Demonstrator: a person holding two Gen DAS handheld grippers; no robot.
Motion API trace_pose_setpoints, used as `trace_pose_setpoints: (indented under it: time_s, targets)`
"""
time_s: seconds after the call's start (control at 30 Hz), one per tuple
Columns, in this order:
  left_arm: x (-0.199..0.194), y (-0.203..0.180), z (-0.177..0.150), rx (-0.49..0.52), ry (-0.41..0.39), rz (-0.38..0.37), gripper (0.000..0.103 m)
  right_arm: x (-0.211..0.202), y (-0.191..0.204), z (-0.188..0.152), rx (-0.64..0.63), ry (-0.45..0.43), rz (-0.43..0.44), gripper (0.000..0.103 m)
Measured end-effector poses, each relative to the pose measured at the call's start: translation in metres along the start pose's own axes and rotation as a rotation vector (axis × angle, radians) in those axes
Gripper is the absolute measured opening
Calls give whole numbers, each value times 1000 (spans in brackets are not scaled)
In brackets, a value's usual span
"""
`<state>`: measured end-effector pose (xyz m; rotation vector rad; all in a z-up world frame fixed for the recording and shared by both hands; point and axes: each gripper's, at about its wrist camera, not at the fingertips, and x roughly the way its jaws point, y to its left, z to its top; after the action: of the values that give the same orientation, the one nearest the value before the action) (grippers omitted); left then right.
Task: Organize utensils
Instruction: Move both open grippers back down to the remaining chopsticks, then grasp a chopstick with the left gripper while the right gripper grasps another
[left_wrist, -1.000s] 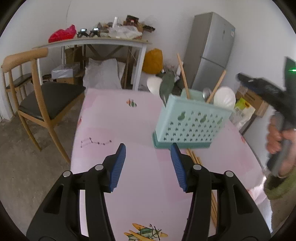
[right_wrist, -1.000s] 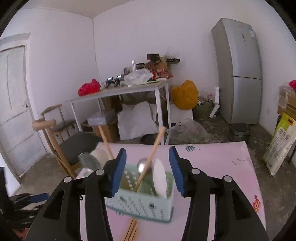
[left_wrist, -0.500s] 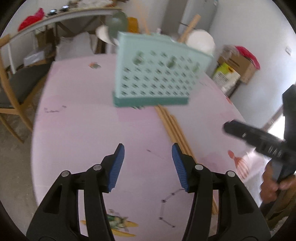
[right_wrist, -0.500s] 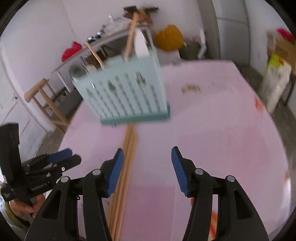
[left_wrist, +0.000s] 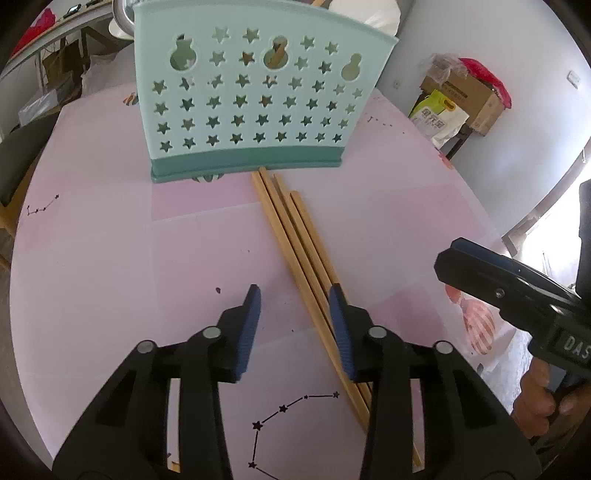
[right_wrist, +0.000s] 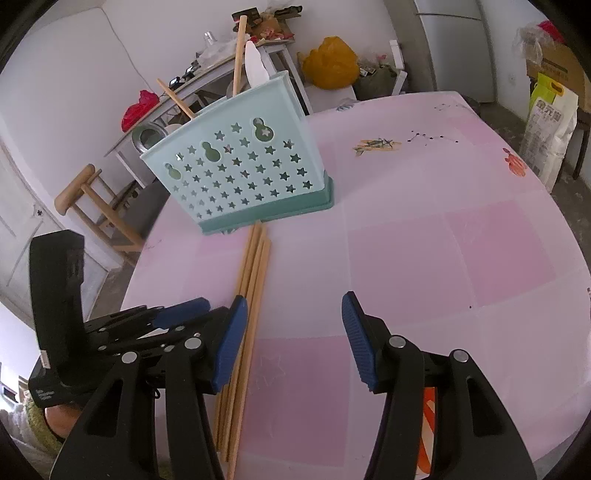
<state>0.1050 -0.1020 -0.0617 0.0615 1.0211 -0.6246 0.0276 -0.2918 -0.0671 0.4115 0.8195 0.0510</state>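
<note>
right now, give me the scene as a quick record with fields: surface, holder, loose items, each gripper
surface: pink table
holder: teal utensil holder, upright, already holding utensils
loose items: wooden chopsticks lying bundled on the table, far ends at the holder's base
left gripper: jaws have just been closing, chopsticks between them, pads not yet pressing
right gripper: open, nothing held, chopsticks beside its left finger

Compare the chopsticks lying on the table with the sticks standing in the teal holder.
The chopsticks lie flat, bundled side by side on the pink table; the sticks in the holder lean upright and apart. The table ones show full length; the holder ones show only their tops. Both are plain light wood.
</note>
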Motion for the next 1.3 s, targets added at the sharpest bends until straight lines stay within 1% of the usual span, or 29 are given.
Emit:
trace_pose_setpoints:
  time_s: [0.13, 0.2, 0.4, 0.47, 0.7, 1.0, 1.2, 1.3]
  targets:
    - [2, -2, 0, 17, -3, 24, 30, 2, -1, -1, 3, -2, 7, 52]
    - [4, -3, 1, 23, -2, 34, 26, 2, -3, -2, 11, -3, 14, 52]
    - [6, -3, 5, 14, -2, 41, 19, 1, -6, -3, 19, -2, 20, 51]
    - [3, 0, 5, 12, -3, 46, 18, 2, -6, -3, 18, -1, 20, 51]
    - [3, -2, 9, 15, 6, 55, 18, 1, -4, -5, 15, -1, 18, 51]
    - [9, -14, 19, 49, 4, 110, 19, 1, 1, -6, 7, 5, 17, 51]
    - [9, -12, 24, 14, 14, 67, 19, 1, 3, -7, 3, 3, 18, 51]
    - [12, -11, 23, 29, 13, 77, 19, 1, 3, -7, 7, 5, 18, 51]
